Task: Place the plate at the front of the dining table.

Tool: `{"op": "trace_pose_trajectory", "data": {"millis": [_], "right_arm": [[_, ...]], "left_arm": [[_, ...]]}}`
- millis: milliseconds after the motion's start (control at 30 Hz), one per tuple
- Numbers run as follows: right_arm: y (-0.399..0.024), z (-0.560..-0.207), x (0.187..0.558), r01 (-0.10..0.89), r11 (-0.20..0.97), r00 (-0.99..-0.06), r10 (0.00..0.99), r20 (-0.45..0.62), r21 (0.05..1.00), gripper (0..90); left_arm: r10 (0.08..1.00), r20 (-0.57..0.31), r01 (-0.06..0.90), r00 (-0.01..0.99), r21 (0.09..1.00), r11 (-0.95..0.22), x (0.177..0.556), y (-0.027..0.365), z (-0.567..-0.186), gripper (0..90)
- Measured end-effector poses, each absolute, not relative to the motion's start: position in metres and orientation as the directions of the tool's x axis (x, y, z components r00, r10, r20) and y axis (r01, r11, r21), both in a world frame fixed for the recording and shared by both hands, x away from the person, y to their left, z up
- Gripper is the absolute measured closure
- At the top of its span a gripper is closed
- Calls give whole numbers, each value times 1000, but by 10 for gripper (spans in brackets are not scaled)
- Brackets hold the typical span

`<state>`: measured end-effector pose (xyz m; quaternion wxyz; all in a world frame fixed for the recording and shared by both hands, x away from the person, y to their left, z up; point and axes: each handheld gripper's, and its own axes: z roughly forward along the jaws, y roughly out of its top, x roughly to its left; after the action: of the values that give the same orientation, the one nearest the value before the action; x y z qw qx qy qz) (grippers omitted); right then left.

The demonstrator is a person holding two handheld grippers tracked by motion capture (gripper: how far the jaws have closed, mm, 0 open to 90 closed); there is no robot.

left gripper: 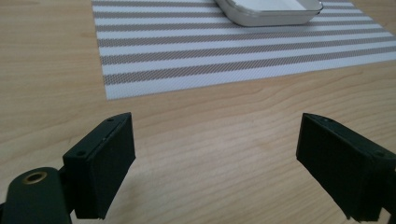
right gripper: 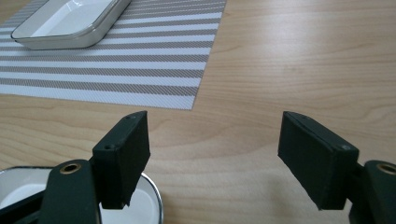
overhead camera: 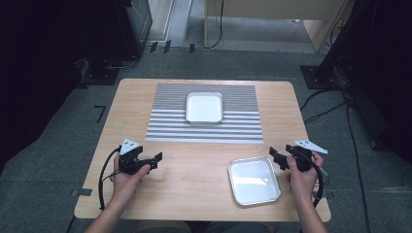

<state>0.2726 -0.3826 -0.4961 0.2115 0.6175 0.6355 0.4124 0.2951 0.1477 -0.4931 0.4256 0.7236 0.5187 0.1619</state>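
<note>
Grey floor surrounds a light wooden table point(overhead camera: 194, 165), seen from above; a striped mat point(overhead camera: 204, 114) lies on its far half, and a white tray point(overhead camera: 204, 108) sits on the mat's far middle; a second tray point(overhead camera: 253, 180) rests on bare wood near the front edge, right of centre. At the lower left, a hand holds the left gripper point(overhead camera: 154, 159) over bare wood, well apart from both trays; at the lower right, the other hand holds the right gripper point(overhead camera: 275, 156) just beside the near tray's right edge; cables trail from both.

From the left gripper point(left gripper: 215, 163) view, two black jaws stand wide apart with nothing between them, over bare wood; the mat point(left gripper: 224, 51) lies ahead, and the far tray point(left gripper: 271, 11) sits on it at the top edge.

From the right gripper point(right gripper: 215, 158) view, the jaws are likewise spread wide and empty above the wood; the near tray point(right gripper: 152, 205) shows its rim at the bottom left, beneath the left jaw; the mat point(right gripper: 140, 60) stretches at the upper left, bearing the far tray point(right gripper: 70, 23).
</note>
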Motion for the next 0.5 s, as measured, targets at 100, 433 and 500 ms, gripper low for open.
{"op": "trace_pose_trajectory", "data": {"millis": [100,433,500], "right_arm": [[-390,-499,263,613,-111,-135,961,243,782,253],[-401,-508,244,621,-122,-114,963,243,774,253],[-402,-508,240,620,-123,-110,964,241,775,253]], "left_arm": [[899,-205,621,387,779,-90,289,161,-498,116],[919,-190,627,345,775,-75,274,189,-500,116],[922,-182,626,341,776,-79,270,194,-501,116]]}}
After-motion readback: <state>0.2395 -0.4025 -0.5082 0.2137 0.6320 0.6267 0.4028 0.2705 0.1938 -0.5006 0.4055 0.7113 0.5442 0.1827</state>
